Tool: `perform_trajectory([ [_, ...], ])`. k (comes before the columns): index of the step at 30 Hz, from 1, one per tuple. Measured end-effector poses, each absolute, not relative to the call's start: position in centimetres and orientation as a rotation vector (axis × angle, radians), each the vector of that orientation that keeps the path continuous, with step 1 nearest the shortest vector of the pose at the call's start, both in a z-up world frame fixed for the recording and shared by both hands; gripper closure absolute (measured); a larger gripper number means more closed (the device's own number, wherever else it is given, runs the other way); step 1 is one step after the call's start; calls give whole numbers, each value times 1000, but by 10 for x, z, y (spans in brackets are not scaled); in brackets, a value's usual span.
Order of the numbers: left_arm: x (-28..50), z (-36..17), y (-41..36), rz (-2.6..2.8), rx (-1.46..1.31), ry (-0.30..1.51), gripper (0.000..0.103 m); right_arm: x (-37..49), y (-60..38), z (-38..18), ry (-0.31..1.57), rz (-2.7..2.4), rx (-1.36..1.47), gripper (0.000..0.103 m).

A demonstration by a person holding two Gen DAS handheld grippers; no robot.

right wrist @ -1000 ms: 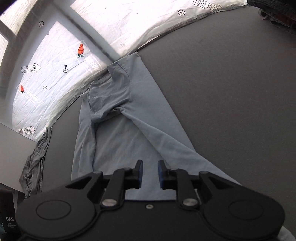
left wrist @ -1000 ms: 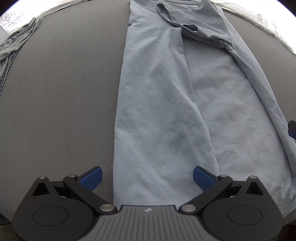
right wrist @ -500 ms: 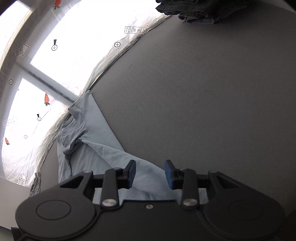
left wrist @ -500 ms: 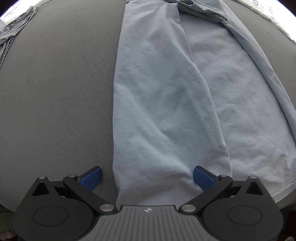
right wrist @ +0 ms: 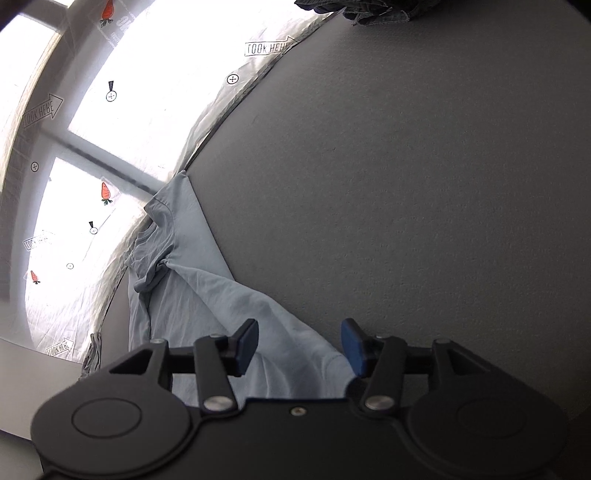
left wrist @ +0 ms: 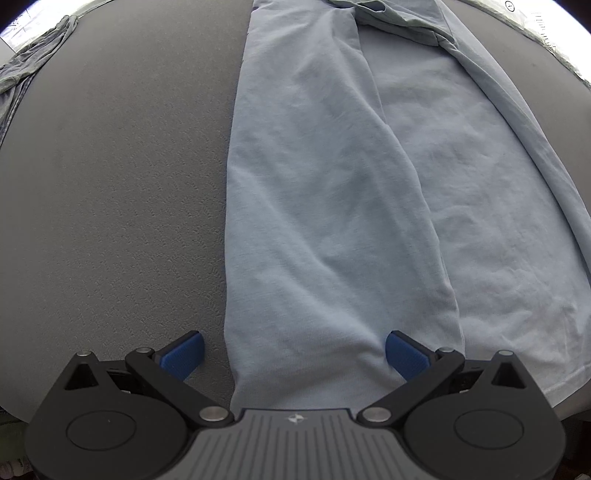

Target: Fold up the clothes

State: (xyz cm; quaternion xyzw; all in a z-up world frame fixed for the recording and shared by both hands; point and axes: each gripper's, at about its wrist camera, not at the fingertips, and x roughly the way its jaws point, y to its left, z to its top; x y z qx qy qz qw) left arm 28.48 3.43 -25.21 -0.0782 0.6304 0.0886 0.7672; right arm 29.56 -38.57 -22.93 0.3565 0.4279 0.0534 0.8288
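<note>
In the left wrist view, the left gripper hangs low over the near hem of a light blue T-shirt that lies lengthwise on the dark grey surface. Its blue fingers stand wide apart, one on the bare surface just left of the shirt's folded left edge, the other over the cloth near the inner edge of the folded-in panel; nothing is clamped between them. The shirt's left side is folded inward as a long panel running from the hem toward the collar end, and a narrower fold runs along the right side. A sleeve lies bunched near the far end. At the far left edge of the surface a crumpled grey garment lies well apart from the shirt.

In the right wrist view, the right gripper sits over the shirt's near right corner, where the T-shirt narrows away toward the far edge of the surface. Its fingers are parted, with the shirt's hem corner lying between and beneath them; whether the pads touch the cloth cannot be told. Beyond the surface, a bright window is covered by translucent plastic sheeting printed with carrots, crosshair marks and "LOOK HERE" arrows. A pile of dark clothes rests at the far top edge.
</note>
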Motion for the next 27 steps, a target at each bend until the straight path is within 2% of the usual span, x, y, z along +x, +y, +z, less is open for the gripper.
perform_trajectory([
  [2, 284, -252, 34, 194, -171, 1367, 0, 299, -378, -228, 930, 129, 698, 53],
  [3, 284, -251, 35, 195, -171, 1366, 0, 301, -376, -227, 938, 132, 666, 69],
  [4, 284, -251, 35, 195, -171, 1365, 0, 303, -375, -227, 954, 138, 654, 100],
  [19, 268, -250, 32, 171, -155, 1364, 0, 284, -357, -200, 885, 468, 791, 99],
  [27, 258, -247, 38, 128, -127, 1365, 0, 274, -328, -213, 919, 631, 942, 99],
])
